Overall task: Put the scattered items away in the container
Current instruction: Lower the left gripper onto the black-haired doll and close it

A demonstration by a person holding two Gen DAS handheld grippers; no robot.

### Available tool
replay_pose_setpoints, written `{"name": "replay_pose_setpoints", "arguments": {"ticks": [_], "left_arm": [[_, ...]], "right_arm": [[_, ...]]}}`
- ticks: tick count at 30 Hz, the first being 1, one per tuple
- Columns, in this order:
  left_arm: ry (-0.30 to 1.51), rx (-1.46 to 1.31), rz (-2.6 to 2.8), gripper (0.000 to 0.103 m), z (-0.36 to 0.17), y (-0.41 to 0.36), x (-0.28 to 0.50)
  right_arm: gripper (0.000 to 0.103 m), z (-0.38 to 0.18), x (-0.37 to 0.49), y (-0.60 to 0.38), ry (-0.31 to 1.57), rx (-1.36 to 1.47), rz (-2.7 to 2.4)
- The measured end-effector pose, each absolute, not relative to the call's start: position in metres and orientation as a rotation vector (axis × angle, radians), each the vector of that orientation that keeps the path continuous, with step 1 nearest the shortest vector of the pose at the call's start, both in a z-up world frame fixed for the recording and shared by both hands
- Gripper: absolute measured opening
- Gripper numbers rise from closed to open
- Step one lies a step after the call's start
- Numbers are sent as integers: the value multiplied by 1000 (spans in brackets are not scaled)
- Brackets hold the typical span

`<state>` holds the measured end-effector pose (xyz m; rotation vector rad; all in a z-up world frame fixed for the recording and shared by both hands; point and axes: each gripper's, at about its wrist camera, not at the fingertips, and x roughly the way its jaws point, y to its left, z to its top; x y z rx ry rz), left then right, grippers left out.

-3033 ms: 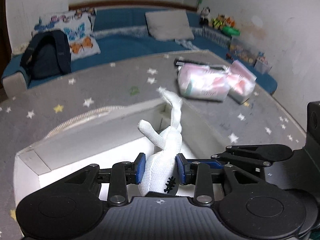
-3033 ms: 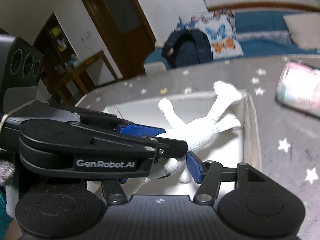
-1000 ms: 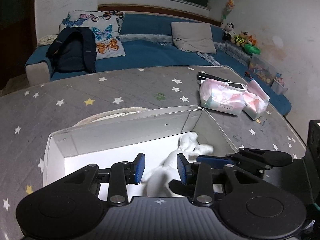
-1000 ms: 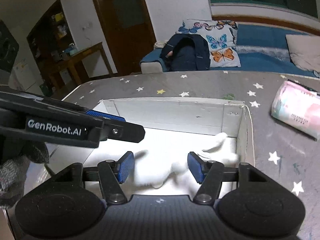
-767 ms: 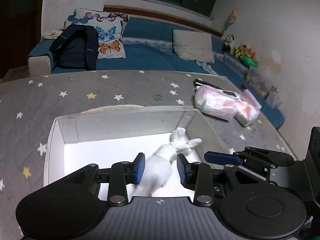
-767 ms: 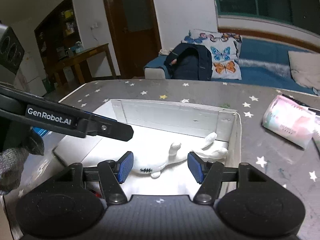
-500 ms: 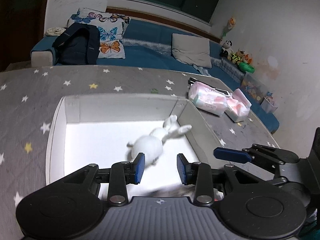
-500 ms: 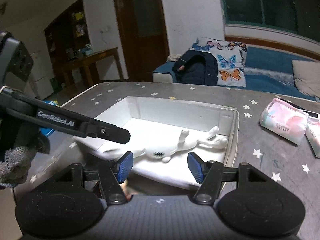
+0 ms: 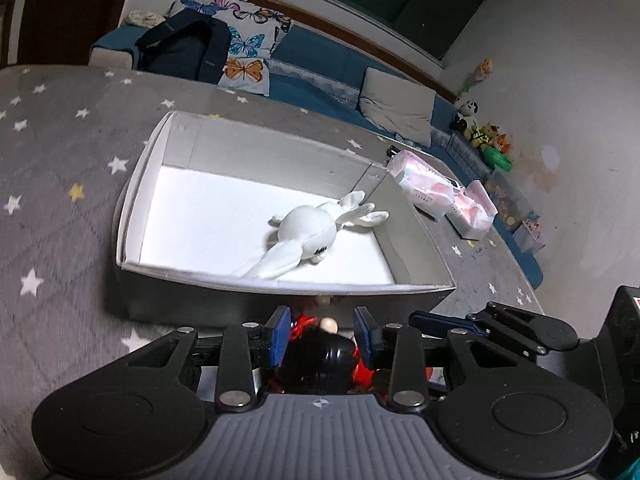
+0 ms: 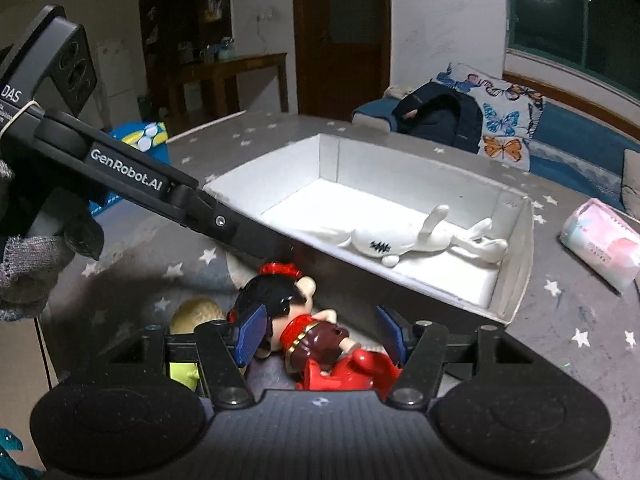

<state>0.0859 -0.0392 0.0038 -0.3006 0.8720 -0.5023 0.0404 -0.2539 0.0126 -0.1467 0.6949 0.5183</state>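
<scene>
Both tongs hover spread and holding nothing: left tongs (image 9: 321, 330) over the doll's dark head, right tongs (image 10: 318, 330) straddling the red-dressed doll (image 10: 310, 332), which lies on the starry surface (image 9: 60, 184) just outside the white box (image 9: 132, 216)'s near wall. White plush rabbit (image 9: 308, 234) is already inside. I'd pinch the doll's firm middle, not the glossy head, then lift clear of that wall.
</scene>
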Motion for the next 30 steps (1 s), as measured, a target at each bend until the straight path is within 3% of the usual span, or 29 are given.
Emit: {"name": "replay_pose_setpoints", "arguments": {"ticks": [30], "left_arm": [[950, -420, -557, 40, -29, -30, 97]], "right_arm": [[59, 5, 64, -215, 836, -506, 675]]}}
